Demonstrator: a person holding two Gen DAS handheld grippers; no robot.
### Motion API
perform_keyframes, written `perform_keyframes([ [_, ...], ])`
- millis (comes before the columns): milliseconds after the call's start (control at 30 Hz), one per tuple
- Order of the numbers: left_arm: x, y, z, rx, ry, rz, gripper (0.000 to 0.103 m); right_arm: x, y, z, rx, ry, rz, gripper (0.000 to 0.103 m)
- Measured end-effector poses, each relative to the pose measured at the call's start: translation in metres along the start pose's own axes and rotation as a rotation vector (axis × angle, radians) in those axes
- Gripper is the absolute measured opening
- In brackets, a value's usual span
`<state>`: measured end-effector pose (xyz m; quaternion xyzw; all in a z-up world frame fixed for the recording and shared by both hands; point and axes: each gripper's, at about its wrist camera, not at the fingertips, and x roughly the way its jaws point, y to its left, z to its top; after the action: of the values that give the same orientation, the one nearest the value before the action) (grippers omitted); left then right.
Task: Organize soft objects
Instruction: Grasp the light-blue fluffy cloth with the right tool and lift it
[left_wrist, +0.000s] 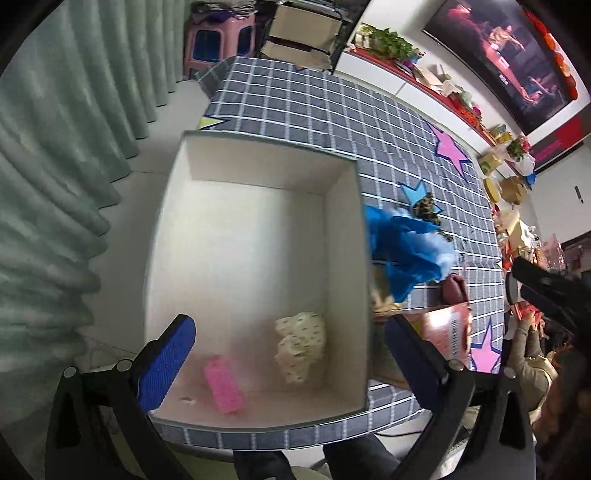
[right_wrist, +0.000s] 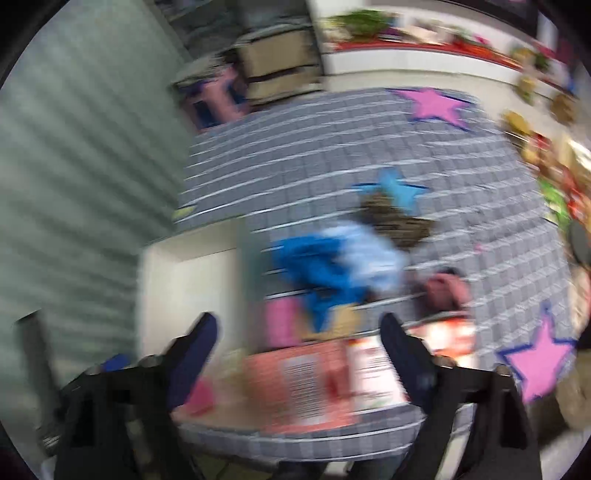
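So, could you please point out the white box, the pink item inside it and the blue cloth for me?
white box (left_wrist: 255, 236): left wrist view, on its bare floor.
pink item (left_wrist: 224, 387): left wrist view, on its middle.
blue cloth (left_wrist: 400, 251): left wrist view, on its darker blue folds.

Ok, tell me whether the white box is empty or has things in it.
Not empty. The left wrist view shows the white box holding a pink item and a cream patterned cloth on its floor; the rest is bare.
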<state>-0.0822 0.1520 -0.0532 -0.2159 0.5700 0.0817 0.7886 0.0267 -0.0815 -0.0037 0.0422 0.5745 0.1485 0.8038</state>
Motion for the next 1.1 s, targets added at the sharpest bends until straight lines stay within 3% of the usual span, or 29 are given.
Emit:
perform_keyframes([
  [33, 0.002, -0.006, 0.002, 0.002, 0.005, -0.003, 0.103, 0.006, -0.019, 0.005, 0.033, 0.010, -0.042, 0.093],
  [167, 0.005, -0.024, 0.003, 0.009, 0.041, -0.006, 0.103, 0.034, -0.058, 0.019, 0.073, 0.091, -0.073, 0.093],
  [333, 0.009, -0.041, 0.003, 0.002, 0.076, 0.017, 0.103, 0.084, -0.050, 0.044, -0.032, 0.184, -0.061, 0.093],
  [467, 0.011, -0.051, 0.007, -0.027, 0.100, 0.039, 0.103, 0.142, -0.022, 0.059, -0.200, 0.281, -0.020, 0.093],
  [533, 0.013, -0.060, 0.014, -0.034, 0.102, 0.056, 0.103, 0.172, -0.015, 0.057, -0.252, 0.354, -0.063, 0.093],
  [567, 0.014, -0.065, 0.017, -0.033, 0.104, 0.060, 0.103, 0.187, -0.018, 0.055, -0.257, 0.384, -0.099, 0.088],
  [600, 0.015, -0.068, 0.019, -0.031, 0.105, 0.061, 0.103, 0.195, -0.023, 0.055, -0.251, 0.392, -0.125, 0.066],
  [633, 0.016, -0.075, 0.024, -0.027, 0.107, 0.058, 0.103, 0.200, -0.032, 0.055, -0.242, 0.393, -0.162, 0.052],
  [667, 0.019, -0.081, 0.028, -0.021, 0.108, 0.054, 0.103, 0.199, -0.048, 0.058, -0.201, 0.390, -0.158, 0.050],
  [733, 0.026, -0.099, 0.037, 0.005, 0.112, 0.046, 0.103, 0.189, -0.081, 0.065, -0.065, 0.383, -0.056, 0.046],
  [800, 0.034, -0.116, 0.047, 0.036, 0.118, 0.042, 0.103, 0.169, -0.119, 0.074, 0.027, 0.332, -0.062, 0.039],
  [933, 0.050, -0.154, 0.063, 0.101, 0.137, 0.026, 0.103, 0.136, -0.185, 0.085, 0.167, 0.269, -0.051, 0.038],
  [1100, 0.065, -0.200, 0.074, 0.176, 0.173, 0.000, 0.103, 0.106, -0.247, 0.070, 0.302, 0.232, -0.068, 0.038],
])
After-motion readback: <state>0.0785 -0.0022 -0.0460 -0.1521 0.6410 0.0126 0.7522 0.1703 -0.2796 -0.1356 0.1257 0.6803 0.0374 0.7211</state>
